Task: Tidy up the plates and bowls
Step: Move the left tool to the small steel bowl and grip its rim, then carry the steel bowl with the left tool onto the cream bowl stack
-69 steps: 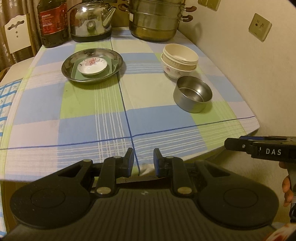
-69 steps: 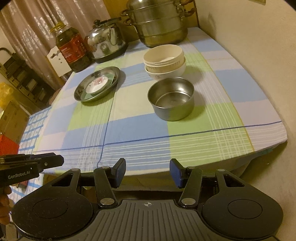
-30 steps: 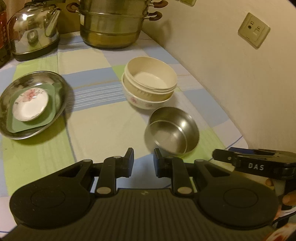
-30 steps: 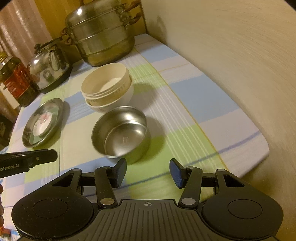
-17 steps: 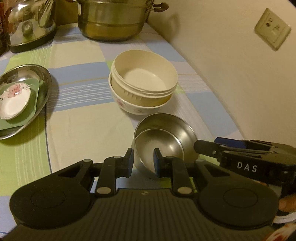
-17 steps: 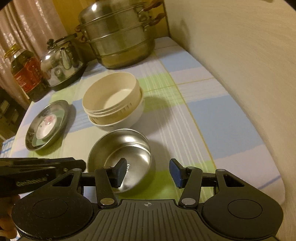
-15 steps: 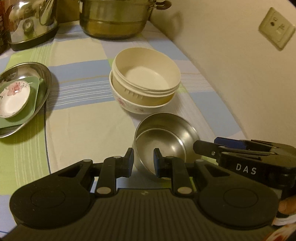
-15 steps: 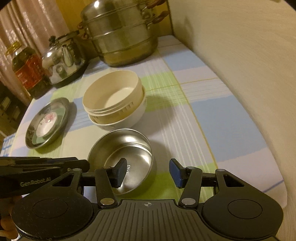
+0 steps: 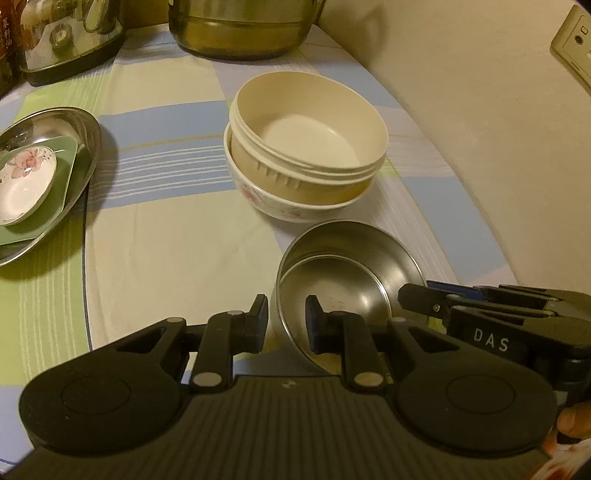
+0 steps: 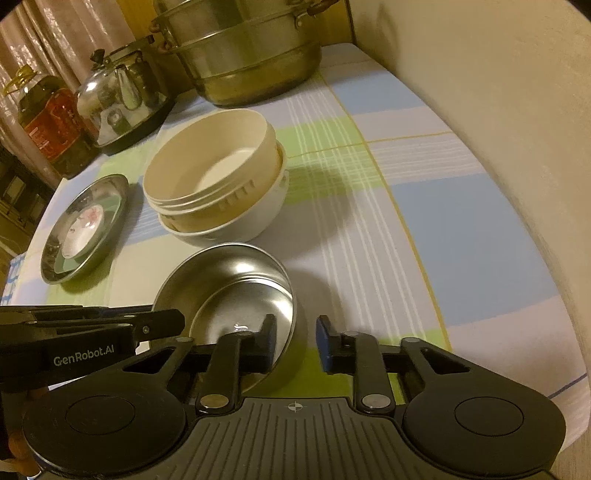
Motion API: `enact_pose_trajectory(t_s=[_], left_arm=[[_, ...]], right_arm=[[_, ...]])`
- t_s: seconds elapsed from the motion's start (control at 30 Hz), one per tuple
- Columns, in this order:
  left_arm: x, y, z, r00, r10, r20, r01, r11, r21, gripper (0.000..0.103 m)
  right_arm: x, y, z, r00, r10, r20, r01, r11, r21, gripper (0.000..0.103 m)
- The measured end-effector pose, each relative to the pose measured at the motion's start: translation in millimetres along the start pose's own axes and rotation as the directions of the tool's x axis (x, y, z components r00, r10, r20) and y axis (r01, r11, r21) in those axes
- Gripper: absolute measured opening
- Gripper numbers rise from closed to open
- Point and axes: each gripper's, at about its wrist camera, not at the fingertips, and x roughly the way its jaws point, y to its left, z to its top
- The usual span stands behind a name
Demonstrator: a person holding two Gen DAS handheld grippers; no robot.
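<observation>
Steel bowl (image 9: 351, 280): light, stiff, slippery; take by rim. Both grippers' (image 9: 284, 321) (image 10: 295, 341) fingers straddle it; contact unclear.

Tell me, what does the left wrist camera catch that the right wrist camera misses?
Only the left wrist view shows the wall socket and the flower on the white bowl under the cream one. Only the right wrist view shows the oil bottle whole, the curtain and the steamer pot's upper tiers. Both show the steel bowl, each gripper straddling its rim, the stacked bowls, the steel plate and the kettle.
</observation>
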Motion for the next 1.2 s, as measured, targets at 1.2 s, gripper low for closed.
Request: enact_pose_trajectory(t_s=[1.2], left_arm=[[-52.2, 5.9, -3.6, 0.999, -0.021, 0.036, 0.021, 1.000, 0.006, 0.006]], right_arm=[[-34.3, 17.0, 7.1, 0.997, 0.061, -0.038, -0.061, 0.998, 0.018, 0.006]])
